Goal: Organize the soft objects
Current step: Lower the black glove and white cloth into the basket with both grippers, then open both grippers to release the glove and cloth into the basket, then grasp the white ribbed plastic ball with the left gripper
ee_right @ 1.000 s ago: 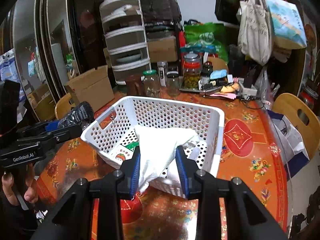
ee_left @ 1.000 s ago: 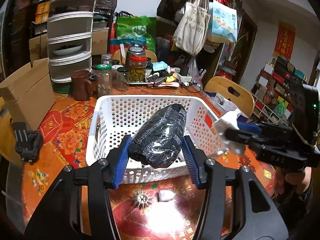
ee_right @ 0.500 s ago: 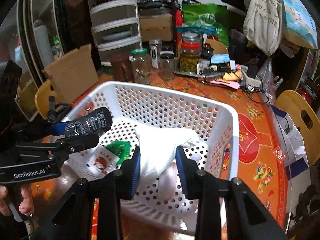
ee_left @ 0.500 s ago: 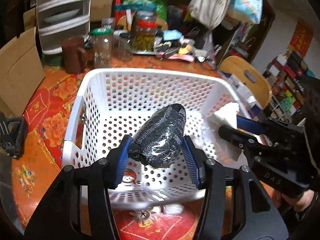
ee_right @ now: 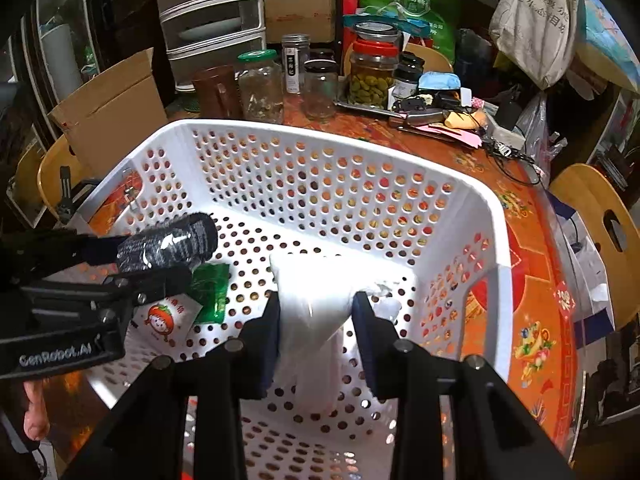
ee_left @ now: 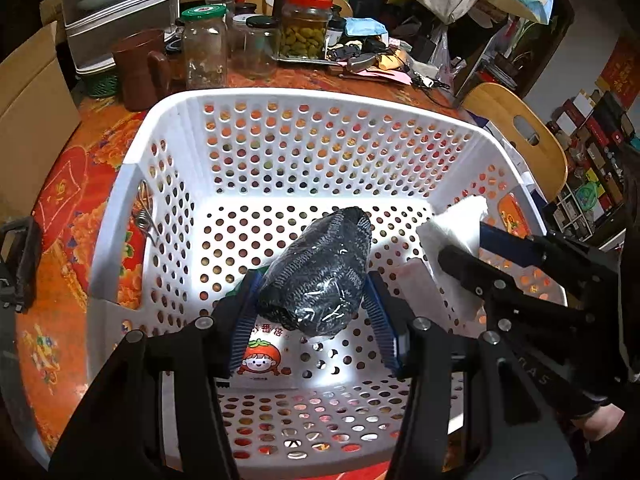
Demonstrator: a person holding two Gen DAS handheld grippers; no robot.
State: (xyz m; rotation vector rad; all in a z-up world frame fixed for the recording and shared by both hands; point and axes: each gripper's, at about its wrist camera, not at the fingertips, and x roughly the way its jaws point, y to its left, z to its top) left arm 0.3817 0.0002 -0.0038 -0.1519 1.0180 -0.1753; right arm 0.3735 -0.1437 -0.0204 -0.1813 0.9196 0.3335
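A white perforated basket [ee_left: 280, 100] [ee_right: 496, 216] sits on the red patterned table. My left gripper [ee_left: 312, 300] is shut on a black knit roll in clear wrap [ee_left: 320, 272], held inside the basket above its floor; the roll also shows in the right wrist view [ee_right: 168, 244]. My right gripper [ee_right: 316, 312] is shut on a white soft packet [ee_right: 316, 300], held inside the basket at its right side; the packet also shows in the left wrist view [ee_left: 456, 232]. A tomato-print packet [ee_right: 164, 320] and a green packet [ee_right: 212, 288] lie on the basket floor.
Glass jars [ee_left: 204, 48], a brown mug [ee_left: 140, 68] and clutter stand behind the basket. A cardboard box [ee_right: 108, 112] and a drawer unit [ee_right: 208, 16] are at the back left. A wooden chair [ee_left: 516, 136] stands to the right.
Both grippers have moved forward and down, from in front of the basket to inside it, each still holding its object.
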